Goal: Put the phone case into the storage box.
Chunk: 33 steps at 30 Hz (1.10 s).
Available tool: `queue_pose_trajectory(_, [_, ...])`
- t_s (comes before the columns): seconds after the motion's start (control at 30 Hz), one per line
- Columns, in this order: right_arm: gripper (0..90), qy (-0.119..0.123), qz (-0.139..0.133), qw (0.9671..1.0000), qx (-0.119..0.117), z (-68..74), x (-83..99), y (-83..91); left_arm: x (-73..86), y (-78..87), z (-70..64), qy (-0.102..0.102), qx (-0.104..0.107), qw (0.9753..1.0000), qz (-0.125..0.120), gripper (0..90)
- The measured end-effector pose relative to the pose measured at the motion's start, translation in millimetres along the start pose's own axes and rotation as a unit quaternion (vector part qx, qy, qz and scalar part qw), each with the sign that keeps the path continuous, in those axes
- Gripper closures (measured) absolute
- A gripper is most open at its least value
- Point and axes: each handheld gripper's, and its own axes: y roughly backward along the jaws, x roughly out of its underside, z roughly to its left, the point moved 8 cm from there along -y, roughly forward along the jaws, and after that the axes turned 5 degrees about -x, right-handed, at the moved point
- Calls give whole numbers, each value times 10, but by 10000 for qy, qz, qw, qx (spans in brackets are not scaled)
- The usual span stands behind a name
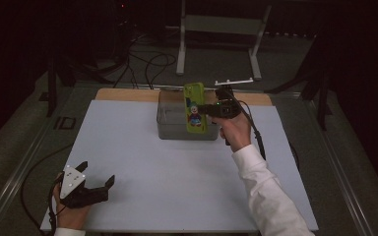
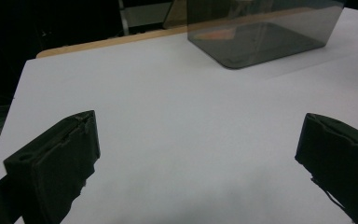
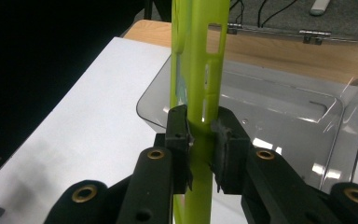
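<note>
A lime-green phone case (image 1: 194, 107) with a cartoon picture on its back hangs over the smoky transparent plastic box (image 1: 170, 120) at the far middle of the table. My right gripper (image 1: 204, 110) is shut on the phone case (image 3: 200, 70), which stands edge-on and upright between the jaws, above the open box (image 3: 279, 107). My left gripper (image 1: 98, 187) rests at the near left corner of the white sheet, open with nothing between its fingers (image 2: 56, 163). The box (image 2: 261, 32) lies far ahead of it.
A white sheet (image 1: 142, 162) covers the table, with a wooden strip (image 1: 128, 94) along its far edge. Cables and a grey metal stand (image 1: 221, 29) lie on the floor beyond. The box lid's hinges (image 3: 314, 36) show at its far side.
</note>
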Motion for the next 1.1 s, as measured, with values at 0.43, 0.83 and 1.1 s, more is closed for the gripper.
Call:
queue_pose_trajectory(0.43, [781,-114,-7,9998,153,-89,-110,1,-1,3,4,14,-2,10000,-4,0])
queue_pose_trajectory(0.83, [780,-256,5,9991,344,-182,-219,9,-2,7,9,19,-16,10000,-6,0])
queue_pose_trajectory(1.1, [780,-368,54,9981,482,-247,-259,-34,-3,11,13,23,-21,10000,-7,0])
